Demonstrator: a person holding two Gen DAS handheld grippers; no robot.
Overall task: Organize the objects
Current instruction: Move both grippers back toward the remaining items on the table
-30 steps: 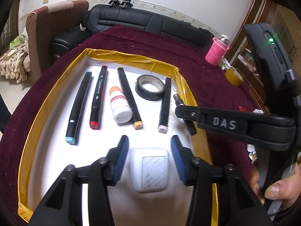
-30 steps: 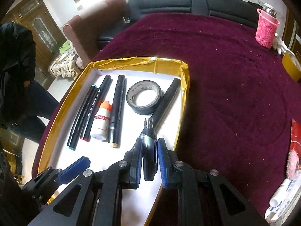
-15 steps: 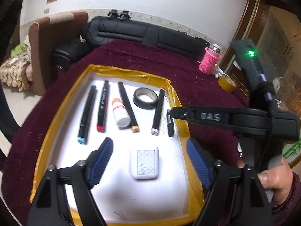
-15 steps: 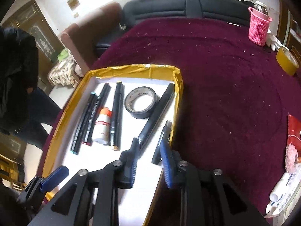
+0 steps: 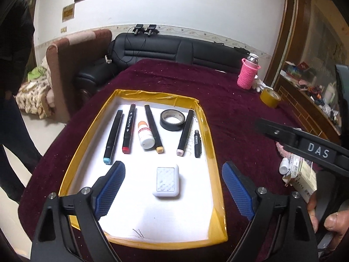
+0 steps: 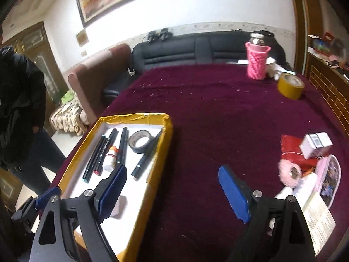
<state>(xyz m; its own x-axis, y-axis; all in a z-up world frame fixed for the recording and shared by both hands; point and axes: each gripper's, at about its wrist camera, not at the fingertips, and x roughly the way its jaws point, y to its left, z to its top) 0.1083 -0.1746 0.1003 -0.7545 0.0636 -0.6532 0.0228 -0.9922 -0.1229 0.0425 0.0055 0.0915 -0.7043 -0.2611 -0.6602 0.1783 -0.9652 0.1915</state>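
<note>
A white tray with a yellow taped rim (image 5: 212,152) (image 6: 166,131) lies on the maroon table. In it lie several markers (image 5: 113,136), a white bottle with an orange cap (image 5: 145,135), a black tape roll (image 5: 172,120) (image 6: 139,140), a small black pen (image 5: 197,143) by the right rim and a white case (image 5: 166,181). My left gripper (image 5: 173,187) is open and empty, raised above the tray's near part. My right gripper (image 6: 172,192) is open and empty over the cloth, right of the tray.
A pink knitted bottle sleeve (image 6: 257,62) and a yellow tape roll (image 6: 290,85) stand at the far right. Small boxes, a pink fluffy roll (image 6: 290,172) and packets lie at the right edge. A person in black stands at the left (image 6: 19,100). Sofas are behind the table.
My right gripper let go of the small black pen in the tray, opened wide and swung right over the cloth. My left gripper opened wider and drew back and up from the white case.
</note>
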